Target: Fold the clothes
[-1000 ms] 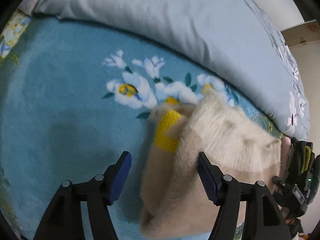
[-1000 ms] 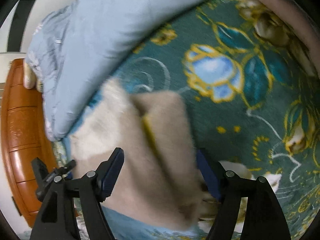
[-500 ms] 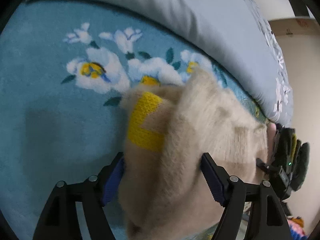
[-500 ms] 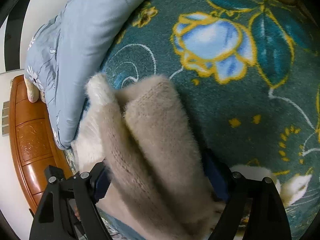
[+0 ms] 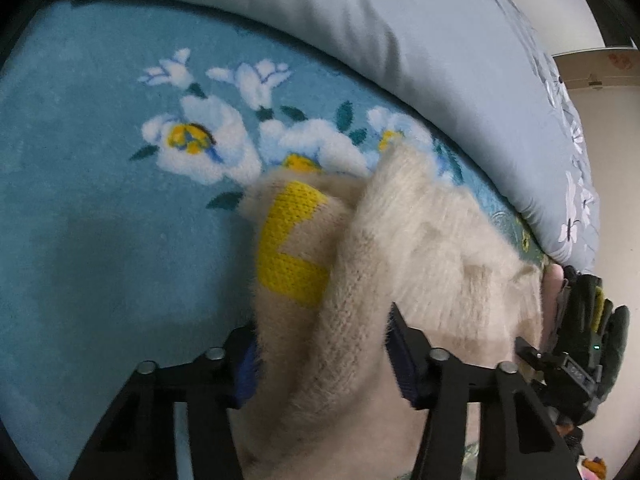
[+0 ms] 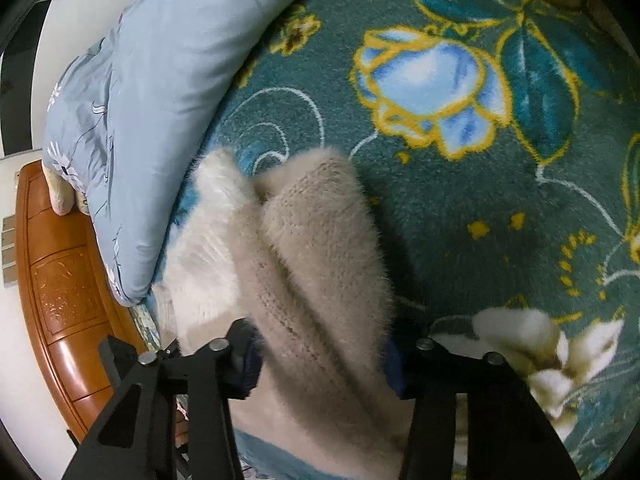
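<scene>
over the last second both tools closed in: the left tool (image 5: pixel 324 354) and right tool (image 6: pixel 320 354) now sit clamped on the folded beige sweater (image 5: pixel 404 264), bunched on the floral blanket (image 5: pixel 100 220) beside the blue pillow (image 6: pixel 168 72), probably ready for lifting.

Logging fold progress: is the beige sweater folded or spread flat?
Folded, bunched. The sweater lies doubled in layers on the blanket, and both the left gripper and right gripper straddle its thick folds.
</scene>
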The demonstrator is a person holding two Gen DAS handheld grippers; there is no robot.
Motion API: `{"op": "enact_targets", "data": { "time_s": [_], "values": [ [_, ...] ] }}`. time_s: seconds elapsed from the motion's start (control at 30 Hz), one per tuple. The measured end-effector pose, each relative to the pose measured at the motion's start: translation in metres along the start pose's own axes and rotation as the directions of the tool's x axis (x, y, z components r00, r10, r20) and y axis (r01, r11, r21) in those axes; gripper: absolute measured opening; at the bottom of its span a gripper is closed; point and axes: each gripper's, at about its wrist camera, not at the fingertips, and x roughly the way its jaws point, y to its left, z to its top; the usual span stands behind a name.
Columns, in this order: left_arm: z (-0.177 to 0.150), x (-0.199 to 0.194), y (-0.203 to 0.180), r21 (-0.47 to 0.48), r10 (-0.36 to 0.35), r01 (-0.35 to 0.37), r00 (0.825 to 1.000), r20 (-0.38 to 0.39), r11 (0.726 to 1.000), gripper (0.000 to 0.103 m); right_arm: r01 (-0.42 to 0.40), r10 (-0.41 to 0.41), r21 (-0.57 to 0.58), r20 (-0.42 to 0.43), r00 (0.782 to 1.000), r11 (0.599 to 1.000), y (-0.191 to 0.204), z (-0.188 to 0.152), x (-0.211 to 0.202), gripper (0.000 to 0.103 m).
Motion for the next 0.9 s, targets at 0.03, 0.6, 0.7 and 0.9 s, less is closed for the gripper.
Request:
{"op": "enact_targets", "data": {
  "time_s": [0.03, 0.6, 0.7, 0.9],
  "values": [
    [-0.001, -0.003, -0.002, -0.002, 0.006, -0.006, 1.0, 0.004, 1.0, 0.048, -0.004, 0.004, 0.008, 0.004, 1.0, 1.0, 0.003, -0.001, -0.003, 0.045],
    [-0.06, -0.111, -0.029, 0.036, -0.082, 0.078, 0.99, 0.112, 0.996, 0.036, -0.05, 0.055, -0.044, 0.116, 0.992, 0.998, 0.081, -0.08, -0.087, 0.032],
    [-0.072, -0.136, -0.036, 0.065, -0.094, 0.086, 0.987, 0.129, 0.994, 0.035, -0.06, 0.068, -0.065, 0.13, 0.989, 0.996, 0.091, -0.093, -0.101, 0.032],
    [-0.082, -0.163, -0.07, 0.155, -0.105, 0.081, 0.982, 0.154, 0.985, 0.035, -0.079, 0.093, -0.079, 0.188, 0.978, 0.994, 0.102, -0.12, -0.132, 0.032]
  ]
}}
